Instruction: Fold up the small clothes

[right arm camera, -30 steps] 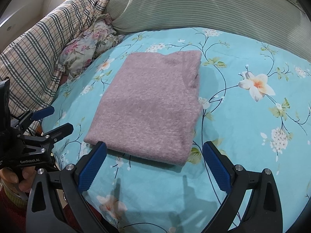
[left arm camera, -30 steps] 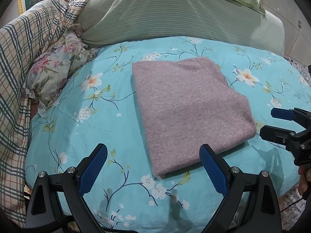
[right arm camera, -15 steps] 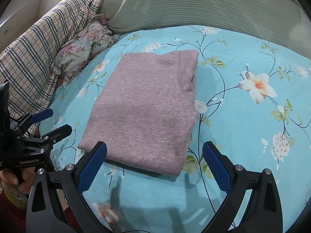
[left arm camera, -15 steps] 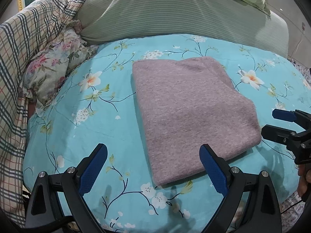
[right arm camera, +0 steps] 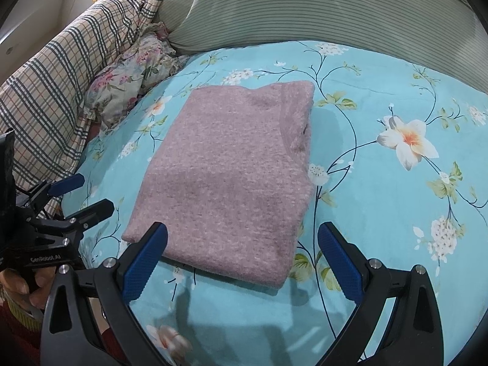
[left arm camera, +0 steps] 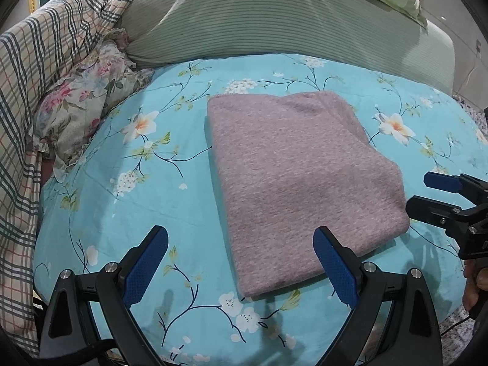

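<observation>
A mauve knitted garment (left arm camera: 299, 177) lies folded into a flat rectangle on the turquoise floral bedsheet (left arm camera: 146, 201); it also shows in the right wrist view (right arm camera: 231, 177). My left gripper (left arm camera: 241, 259) is open and empty, held just short of the garment's near edge. My right gripper (right arm camera: 242, 259) is open and empty above the garment's near edge. The right gripper shows at the right edge of the left wrist view (left arm camera: 427, 195), beside the garment. The left gripper shows at the left of the right wrist view (right arm camera: 82, 195).
A green striped pillow (left arm camera: 274, 24) lies behind the garment. A plaid quilt (left arm camera: 36, 70) and a floral cushion (left arm camera: 82, 106) are bunched at the left. The sheet (right arm camera: 396, 183) stretches to the right of the garment.
Both grippers have drawn back slightly from the folded garment and stay open. The garment has not moved.
</observation>
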`<state>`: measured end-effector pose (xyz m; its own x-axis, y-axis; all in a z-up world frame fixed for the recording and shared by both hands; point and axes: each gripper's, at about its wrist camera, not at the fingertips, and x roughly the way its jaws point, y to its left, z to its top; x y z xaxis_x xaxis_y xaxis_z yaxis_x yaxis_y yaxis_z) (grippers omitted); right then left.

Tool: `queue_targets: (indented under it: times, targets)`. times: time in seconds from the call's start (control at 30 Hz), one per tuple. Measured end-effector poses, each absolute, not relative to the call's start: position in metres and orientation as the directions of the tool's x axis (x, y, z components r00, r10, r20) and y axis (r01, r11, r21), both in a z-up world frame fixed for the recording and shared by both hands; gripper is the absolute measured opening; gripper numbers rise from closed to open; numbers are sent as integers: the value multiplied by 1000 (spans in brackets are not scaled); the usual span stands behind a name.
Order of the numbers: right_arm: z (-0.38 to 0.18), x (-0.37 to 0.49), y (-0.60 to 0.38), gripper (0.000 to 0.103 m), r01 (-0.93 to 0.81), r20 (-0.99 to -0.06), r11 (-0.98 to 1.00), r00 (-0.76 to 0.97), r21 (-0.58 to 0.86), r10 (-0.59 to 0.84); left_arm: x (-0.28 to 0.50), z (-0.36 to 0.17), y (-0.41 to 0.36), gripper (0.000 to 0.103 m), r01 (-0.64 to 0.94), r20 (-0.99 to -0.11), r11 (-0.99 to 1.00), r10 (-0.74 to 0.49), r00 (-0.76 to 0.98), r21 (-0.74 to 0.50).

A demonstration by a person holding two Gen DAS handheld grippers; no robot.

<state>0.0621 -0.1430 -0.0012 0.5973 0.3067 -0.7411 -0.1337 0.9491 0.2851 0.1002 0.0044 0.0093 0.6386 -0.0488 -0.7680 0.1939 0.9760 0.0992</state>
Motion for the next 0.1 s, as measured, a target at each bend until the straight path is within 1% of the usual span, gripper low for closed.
queue_targets:
  times: [0.07,0.1]
  targets:
    - [-5,67,-140,99,-136,-743,946,590,293,315,99,9,3,97,195,-764,975,-46,643,105]
    - [-7,68,-138,99,-137,-744,945,587,296,318,100,8,3,99,194,-765,975,-44,643,107]
